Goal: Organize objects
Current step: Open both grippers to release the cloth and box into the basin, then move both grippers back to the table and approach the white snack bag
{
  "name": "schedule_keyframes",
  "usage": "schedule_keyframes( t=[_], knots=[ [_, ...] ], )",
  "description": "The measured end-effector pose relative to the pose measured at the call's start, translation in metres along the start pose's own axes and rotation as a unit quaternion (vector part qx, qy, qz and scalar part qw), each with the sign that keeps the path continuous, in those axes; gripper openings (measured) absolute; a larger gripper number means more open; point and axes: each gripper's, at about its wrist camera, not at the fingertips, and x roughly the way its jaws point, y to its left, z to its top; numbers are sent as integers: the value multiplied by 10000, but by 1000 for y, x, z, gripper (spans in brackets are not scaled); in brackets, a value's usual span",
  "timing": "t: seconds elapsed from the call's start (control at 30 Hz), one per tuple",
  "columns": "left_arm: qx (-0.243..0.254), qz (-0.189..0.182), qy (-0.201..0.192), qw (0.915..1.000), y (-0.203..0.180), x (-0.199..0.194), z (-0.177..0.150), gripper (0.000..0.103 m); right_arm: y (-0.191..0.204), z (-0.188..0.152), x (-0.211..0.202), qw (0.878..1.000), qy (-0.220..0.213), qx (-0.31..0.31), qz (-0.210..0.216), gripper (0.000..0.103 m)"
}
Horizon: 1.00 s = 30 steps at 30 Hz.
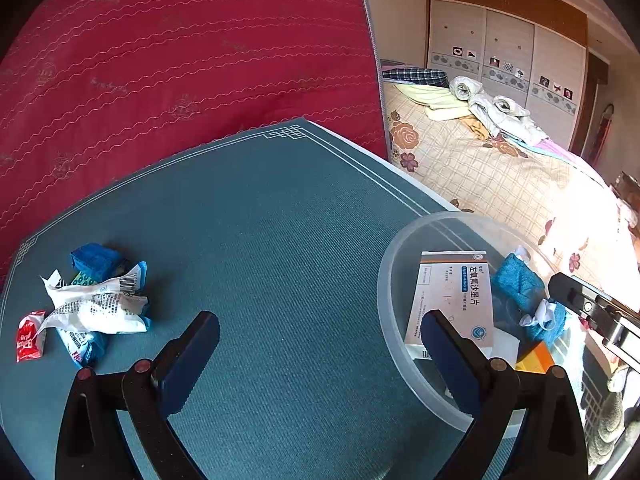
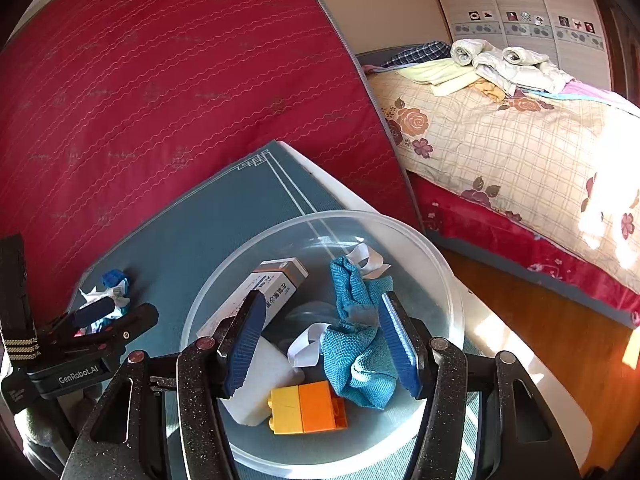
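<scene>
A clear plastic bowl (image 2: pixel 448 280) stands on the teal table mat (image 1: pixel 280 220). It holds a white medicine box (image 2: pixel 256 292), a blue cloth (image 2: pixel 360 320), a white block (image 2: pixel 264 384) and a yellow-orange brick (image 2: pixel 308 408). My right gripper (image 2: pixel 322 312) is open above the bowl, its fingers either side of the cloth, holding nothing. My left gripper (image 1: pixel 320 332) is open and empty above the mat, its right finger over the bowl's rim (image 1: pixel 384 280). A pile of crumpled wrappers (image 1: pixel 92 304) with a blue piece (image 1: pixel 96 260) and a red packet (image 1: pixel 30 336) lies at the left.
A red quilted mattress (image 1: pixel 180 60) leans behind the table. A bed with a floral cover (image 2: pixel 500 140) and folded clothes (image 2: pixel 500 64) is at the right, wardrobes behind. Wooden floor (image 2: pixel 560 340) lies beyond the table's right edge.
</scene>
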Motion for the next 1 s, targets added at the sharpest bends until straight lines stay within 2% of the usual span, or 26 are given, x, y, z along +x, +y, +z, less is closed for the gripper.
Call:
schedule_keyframes(
  t=[0.23,0.5,0.77,1.0],
  knots=[
    [-84,319,-25,9995,23,-6,-11,102,21,4,2,9998,-74,-38,175,61],
    [-189,634,-86,9978,49,-15,-21,103,64,5,12,9980,-57,-291,558,62],
    [-504,875,-17,9949,86,-22,-35,103,117,1,23,9931,-69,-751,901,66],
    [-880,1114,54,9899,121,-33,-52,103,151,-10,39,9878,183,-1011,1171,67]
  ],
)
